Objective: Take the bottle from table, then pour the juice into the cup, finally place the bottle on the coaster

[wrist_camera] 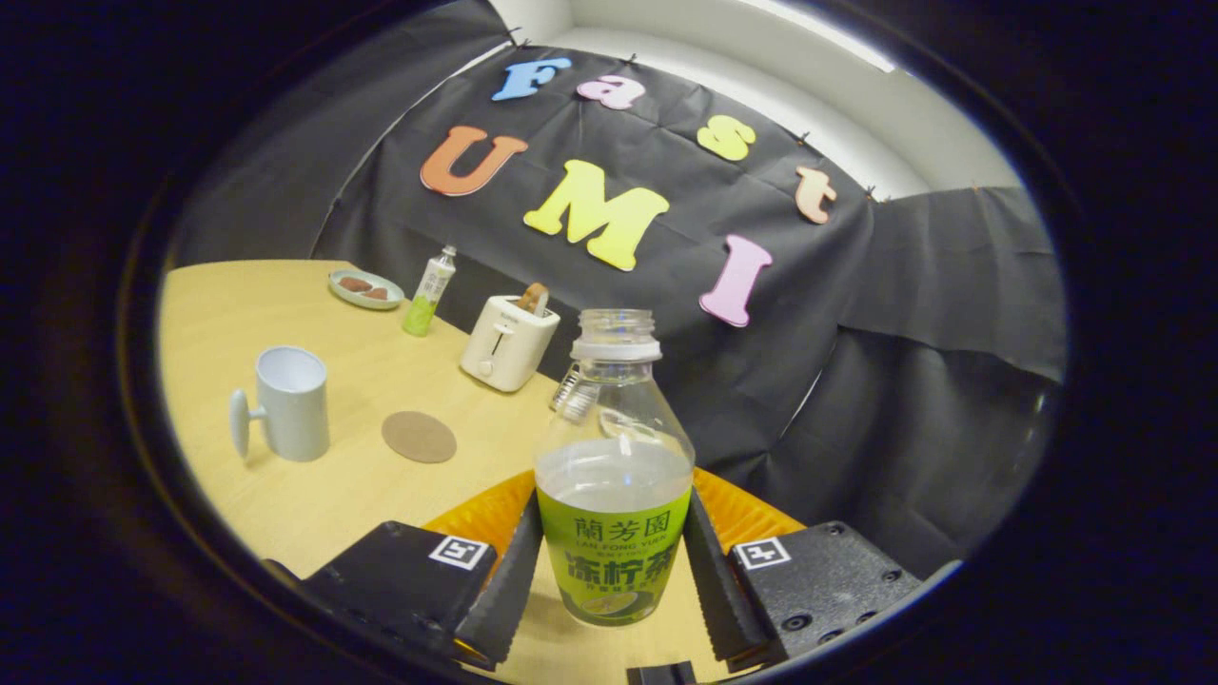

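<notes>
A clear uncapped bottle (pixel 614 533) with a green label and pale juice up to the label's top stands between my fingers. My gripper (pixel 612 514) is shut on it, one finger pressing each side of the label. The whole scene looks tilted, and I cannot tell if the bottle's base touches the table. A pale mug-shaped cup (pixel 290 404) with a side handle stands beyond the fingers on the left. A round brown coaster (pixel 419 437) lies flat between the cup and the held bottle.
On the wooden table (pixel 285 504), a white toaster (pixel 507 341) with bread in it stands past the coaster. Farther back are a second green-labelled bottle (pixel 428 291) and a small plate (pixel 365 288) of food. A small ribbed clear object (pixel 571 392) sits just behind the held bottle.
</notes>
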`<state>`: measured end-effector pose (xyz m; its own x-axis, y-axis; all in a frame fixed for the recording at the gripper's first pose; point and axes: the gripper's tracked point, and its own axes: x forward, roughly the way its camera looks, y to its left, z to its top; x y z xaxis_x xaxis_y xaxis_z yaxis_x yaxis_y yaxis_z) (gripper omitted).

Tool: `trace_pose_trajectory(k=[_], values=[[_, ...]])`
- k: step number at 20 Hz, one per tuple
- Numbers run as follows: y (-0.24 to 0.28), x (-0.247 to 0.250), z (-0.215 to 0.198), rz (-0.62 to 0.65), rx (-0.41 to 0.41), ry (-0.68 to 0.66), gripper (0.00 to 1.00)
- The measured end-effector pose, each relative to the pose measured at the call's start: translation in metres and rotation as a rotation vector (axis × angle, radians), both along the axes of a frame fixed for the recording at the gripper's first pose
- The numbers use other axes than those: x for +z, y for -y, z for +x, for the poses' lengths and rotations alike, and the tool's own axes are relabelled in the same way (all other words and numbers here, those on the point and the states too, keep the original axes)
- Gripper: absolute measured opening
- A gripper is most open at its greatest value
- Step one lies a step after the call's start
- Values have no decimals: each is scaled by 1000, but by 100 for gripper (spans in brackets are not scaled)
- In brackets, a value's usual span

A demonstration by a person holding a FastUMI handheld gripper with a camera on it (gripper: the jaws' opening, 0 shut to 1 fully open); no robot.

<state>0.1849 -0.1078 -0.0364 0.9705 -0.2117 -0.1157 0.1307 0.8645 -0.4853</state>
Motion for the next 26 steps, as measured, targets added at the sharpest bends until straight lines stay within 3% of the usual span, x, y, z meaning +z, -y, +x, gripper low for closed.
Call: trace_pose_trajectory(k=[7,17,26], values=[[-12,18,7,-340,-24,17,79],[-51,26,29,-705,-38,31,79],[-82,17,38,-926,-2,6,79]])
